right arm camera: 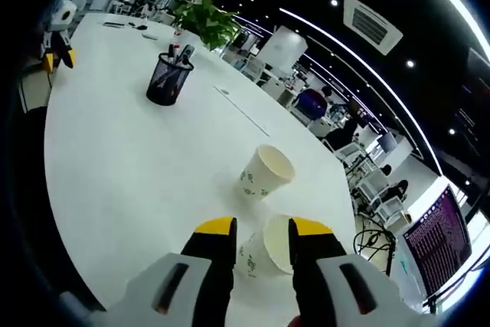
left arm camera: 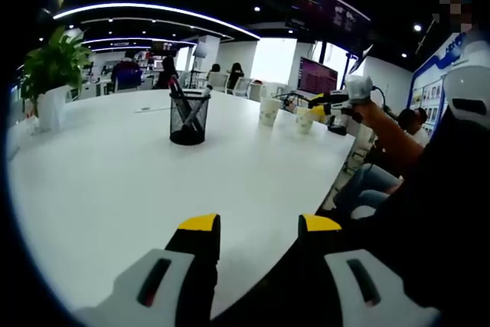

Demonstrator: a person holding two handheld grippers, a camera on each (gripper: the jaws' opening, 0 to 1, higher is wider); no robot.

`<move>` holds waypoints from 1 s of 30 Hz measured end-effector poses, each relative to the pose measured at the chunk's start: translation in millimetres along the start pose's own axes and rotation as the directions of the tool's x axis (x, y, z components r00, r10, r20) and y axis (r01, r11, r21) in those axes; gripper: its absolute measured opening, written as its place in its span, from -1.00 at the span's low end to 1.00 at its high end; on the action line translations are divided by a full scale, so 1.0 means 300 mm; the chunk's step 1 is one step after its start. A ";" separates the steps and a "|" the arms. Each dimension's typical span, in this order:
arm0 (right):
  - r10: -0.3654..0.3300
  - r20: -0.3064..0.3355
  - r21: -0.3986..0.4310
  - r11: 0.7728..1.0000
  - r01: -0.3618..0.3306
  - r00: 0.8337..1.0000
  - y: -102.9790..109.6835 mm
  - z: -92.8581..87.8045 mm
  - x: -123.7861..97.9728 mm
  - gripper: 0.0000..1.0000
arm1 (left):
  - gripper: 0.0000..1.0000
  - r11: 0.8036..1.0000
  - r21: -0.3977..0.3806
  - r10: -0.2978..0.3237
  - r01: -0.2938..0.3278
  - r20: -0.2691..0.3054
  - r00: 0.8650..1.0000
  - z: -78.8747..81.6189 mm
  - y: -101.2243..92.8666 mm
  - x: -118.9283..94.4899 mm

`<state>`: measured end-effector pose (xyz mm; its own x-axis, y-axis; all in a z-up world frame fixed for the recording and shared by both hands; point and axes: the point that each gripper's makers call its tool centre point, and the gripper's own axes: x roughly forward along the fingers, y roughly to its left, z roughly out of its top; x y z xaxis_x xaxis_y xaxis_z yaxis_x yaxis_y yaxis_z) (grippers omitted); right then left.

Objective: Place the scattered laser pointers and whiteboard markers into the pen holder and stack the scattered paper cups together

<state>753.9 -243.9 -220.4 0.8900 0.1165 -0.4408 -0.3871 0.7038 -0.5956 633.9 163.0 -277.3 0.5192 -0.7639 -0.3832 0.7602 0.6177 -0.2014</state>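
Note:
A black mesh pen holder [left arm camera: 188, 119] [right arm camera: 166, 80] with markers and pointers standing in it sits on the white table [left arm camera: 115, 181]. Two paper cups stand to the right of it. My right gripper [right arm camera: 262, 227] has its jaws drawn in against the sides of the nearer paper cup [right arm camera: 269, 249] [left arm camera: 305, 120]; this gripper [left arm camera: 328, 109] also appears at the far table edge, at the end of a person's arm. The second cup [right arm camera: 266, 174] [left arm camera: 269, 110] stands free just beyond. My left gripper [left arm camera: 260, 223] [right arm camera: 58, 57] is open over bare tabletop with nothing between its fingers.
A potted plant [left arm camera: 52, 70] [right arm camera: 207, 21] stands at the far side of the table. The table's rounded edge [left arm camera: 337, 178] runs close to the person's seated legs. Office chairs, screens and people fill the background.

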 end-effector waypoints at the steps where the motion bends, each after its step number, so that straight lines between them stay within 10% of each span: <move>1: 0.003 -0.004 -0.003 1.000 -0.003 1.000 0.001 -0.002 0.003 -0.40 | -0.16 1.000 0.000 0.000 0.000 0.000 1.000 0.000 0.000 0.000; 30: 0.040 -0.052 0.013 0.999 -0.040 0.998 -0.006 -0.081 0.073 -0.62 | -0.16 1.000 -0.013 0.006 -0.006 -0.009 1.000 -0.015 0.003 0.003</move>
<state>768.1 -259.6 -245.3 0.8599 0.1085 -0.4987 -0.4191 0.7078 -0.5687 633.4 163.8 -281.9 0.5202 -0.7586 -0.3923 0.7518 0.6247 -0.2111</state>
